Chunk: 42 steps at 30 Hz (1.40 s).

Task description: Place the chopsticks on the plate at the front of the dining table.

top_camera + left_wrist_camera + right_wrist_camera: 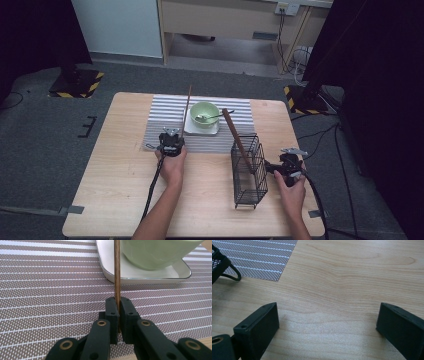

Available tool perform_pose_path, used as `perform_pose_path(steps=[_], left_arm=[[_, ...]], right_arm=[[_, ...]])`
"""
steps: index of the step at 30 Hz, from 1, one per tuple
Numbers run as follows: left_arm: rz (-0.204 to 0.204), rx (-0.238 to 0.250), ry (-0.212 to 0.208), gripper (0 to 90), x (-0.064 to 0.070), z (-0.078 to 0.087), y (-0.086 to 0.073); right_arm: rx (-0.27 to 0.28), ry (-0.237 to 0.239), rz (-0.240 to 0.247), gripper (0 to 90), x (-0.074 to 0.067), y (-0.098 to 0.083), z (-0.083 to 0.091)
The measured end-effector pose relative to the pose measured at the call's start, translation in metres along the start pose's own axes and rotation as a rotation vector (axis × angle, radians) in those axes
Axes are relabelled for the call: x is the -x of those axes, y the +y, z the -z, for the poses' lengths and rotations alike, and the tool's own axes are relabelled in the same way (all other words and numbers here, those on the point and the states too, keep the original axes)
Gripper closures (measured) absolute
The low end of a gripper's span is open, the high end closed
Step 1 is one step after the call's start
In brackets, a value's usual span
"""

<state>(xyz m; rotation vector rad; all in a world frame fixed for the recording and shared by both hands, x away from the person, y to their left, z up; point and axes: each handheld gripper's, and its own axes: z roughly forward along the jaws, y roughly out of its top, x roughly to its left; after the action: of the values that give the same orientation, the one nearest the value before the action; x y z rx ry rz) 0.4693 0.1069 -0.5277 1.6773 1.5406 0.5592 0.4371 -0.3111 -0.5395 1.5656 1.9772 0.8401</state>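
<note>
left claw (117, 315) clamps one chopstick (117, 270) over striped mat, left of bowl (204, 114) | right claw (327, 325) gapes empty over worktop | second chopstick (235, 137) in wire basket (249, 172) | likely halfway

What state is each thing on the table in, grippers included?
Left gripper: shut on the thin brown wooden chopstick.
Right gripper: open, holding nothing.
Black wire basket: upright, a second brown chopstick leaning in it.
Pale green bowl: upright on the white square plate, metal spoon inside.
</note>
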Motion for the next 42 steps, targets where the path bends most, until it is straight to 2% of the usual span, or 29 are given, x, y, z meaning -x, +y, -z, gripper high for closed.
perform_pose_path(steps=[14,31,42], left_arm=[[0.0,-0.002,0.005,85.1,0.0006,-0.0007,-0.0004],[0.002,-0.028,0.011,85.1,0.0009,-0.0028,-0.0012],[-0.002,-0.019,0.008,85.0,0.0015,-0.0024,-0.0008]], right_arm=[[0.0,0.0,0.001,4.3,0.0,-0.0001,0.0],[0.001,0.0,-0.001,4.3,-0.0001,-0.0001,0.0],[0.0,0.0,0.001,4.3,0.0,-0.0001,0.0001]])
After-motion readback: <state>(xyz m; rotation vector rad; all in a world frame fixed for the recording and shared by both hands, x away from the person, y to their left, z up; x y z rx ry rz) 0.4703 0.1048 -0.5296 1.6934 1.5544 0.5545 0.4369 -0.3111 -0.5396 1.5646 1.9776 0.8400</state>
